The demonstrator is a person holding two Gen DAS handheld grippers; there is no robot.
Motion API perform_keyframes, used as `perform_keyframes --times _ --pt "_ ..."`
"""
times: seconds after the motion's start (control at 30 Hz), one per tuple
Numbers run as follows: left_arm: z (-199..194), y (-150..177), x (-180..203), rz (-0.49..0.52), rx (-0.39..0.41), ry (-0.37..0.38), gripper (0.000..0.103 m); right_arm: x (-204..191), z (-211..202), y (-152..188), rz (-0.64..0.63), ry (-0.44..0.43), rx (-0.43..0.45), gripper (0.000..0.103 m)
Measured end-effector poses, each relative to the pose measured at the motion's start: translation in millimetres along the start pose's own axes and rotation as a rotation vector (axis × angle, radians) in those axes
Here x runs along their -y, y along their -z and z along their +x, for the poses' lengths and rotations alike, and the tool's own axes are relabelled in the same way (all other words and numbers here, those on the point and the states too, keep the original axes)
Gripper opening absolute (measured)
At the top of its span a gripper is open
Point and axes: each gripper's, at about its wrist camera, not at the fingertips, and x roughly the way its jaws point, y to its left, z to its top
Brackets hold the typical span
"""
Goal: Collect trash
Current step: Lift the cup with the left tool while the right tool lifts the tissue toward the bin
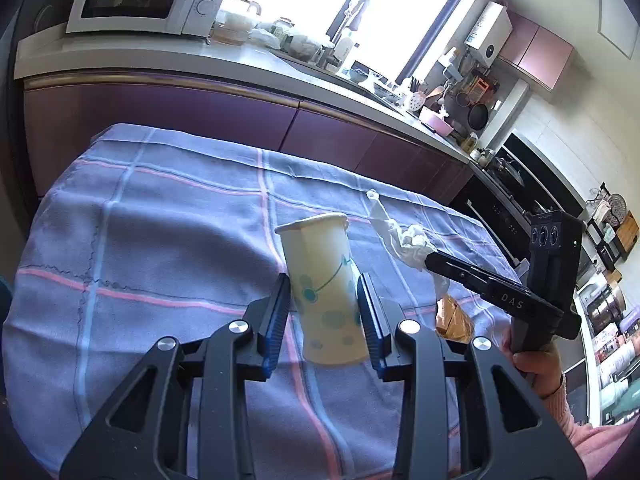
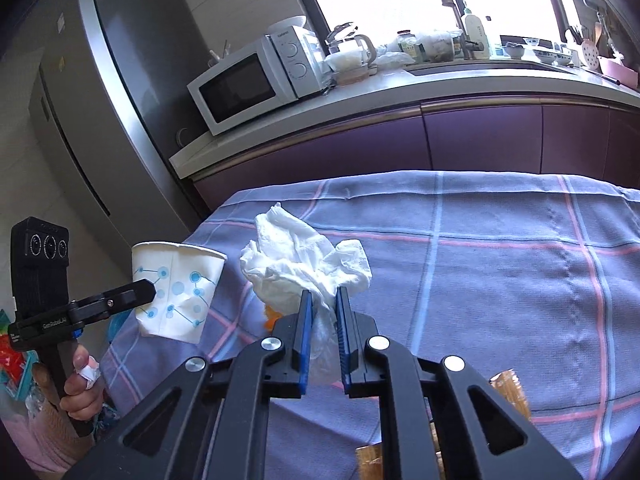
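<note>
My right gripper (image 1: 430,260) carries the letters "DAS" on its side, and my left gripper (image 2: 150,292) reads "GetRoboLAI" as far as I can make it out; the microwave (image 2: 256,84) on the far counter has a brand name too small to read. With the checked cloth (image 2: 500,280) on the worktop as my landmark, the paper cup (image 1: 324,292), printed with blue dots and lines, hangs tilted above the cloth's left part, clamped between the pads of my left gripper. The crumpled white tissue (image 2: 304,260) is raised above the cloth's middle, its tail pinched tight in my right gripper, the bulk bunched just beyond the fingertips. A brown wrapper (image 1: 454,318) lies on the cloth below the tissue.
</note>
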Motion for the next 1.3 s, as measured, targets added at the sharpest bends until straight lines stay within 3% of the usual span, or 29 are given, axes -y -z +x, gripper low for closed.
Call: perform_keyframes --times 0.47,1.3 --pt "-64 35 -42 -0.048 0.053 -0.057 0.033 -71 24 20 -0.06 -0.15 -0.057 0.011" --pt "-162 67 -94 -0.135 0.172 -0.189 0.032 -147 61 24 -0.17 -0.27 -0.123 0.011"
